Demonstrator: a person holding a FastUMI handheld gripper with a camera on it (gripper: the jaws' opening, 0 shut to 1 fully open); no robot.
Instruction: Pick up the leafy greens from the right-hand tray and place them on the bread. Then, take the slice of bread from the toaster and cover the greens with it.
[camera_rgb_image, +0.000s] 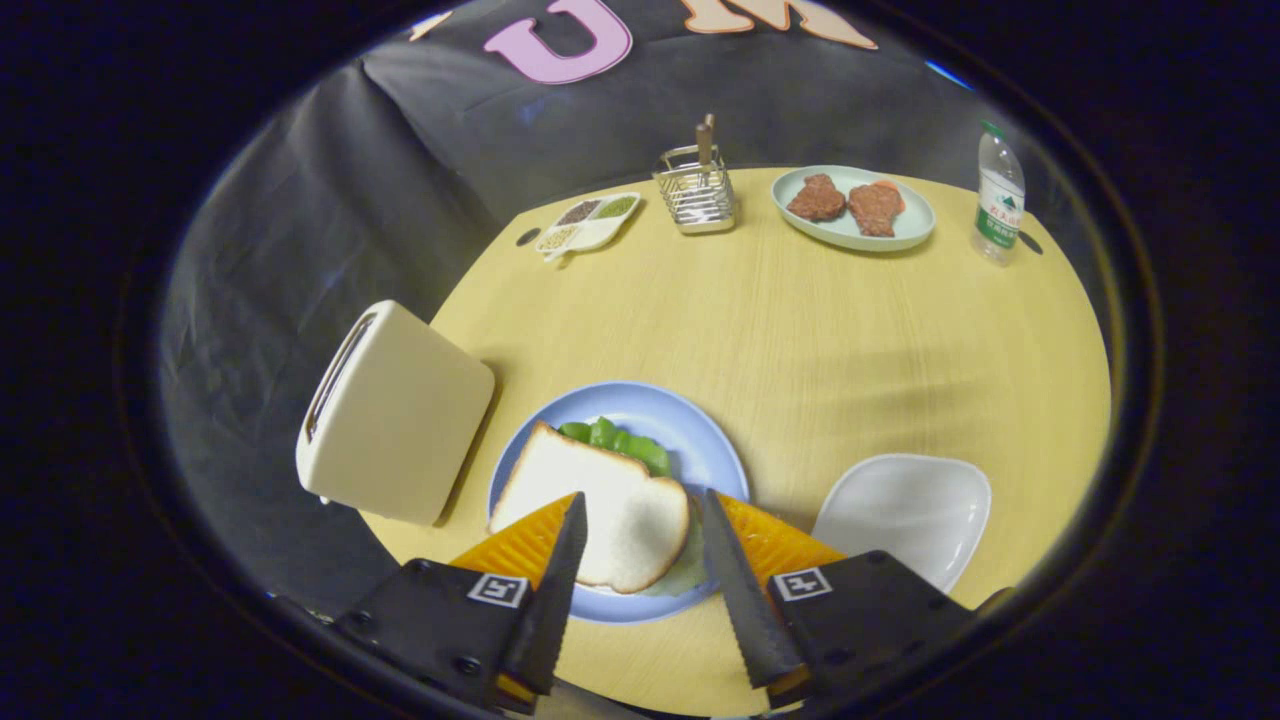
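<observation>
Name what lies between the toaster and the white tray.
In the gripper view, a blue plate lies between the toaster and the white tray. It holds bread over greens, with the open tongs above.

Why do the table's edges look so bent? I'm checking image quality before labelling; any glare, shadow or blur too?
Gripper view: fisheye lens bows the table rim; soft shadow beside the toaster; mild sheen on the white tray; the bread on the blue plate is sharp, the far water bottle slightly soft; the open gripper hovers above the bread.
</observation>
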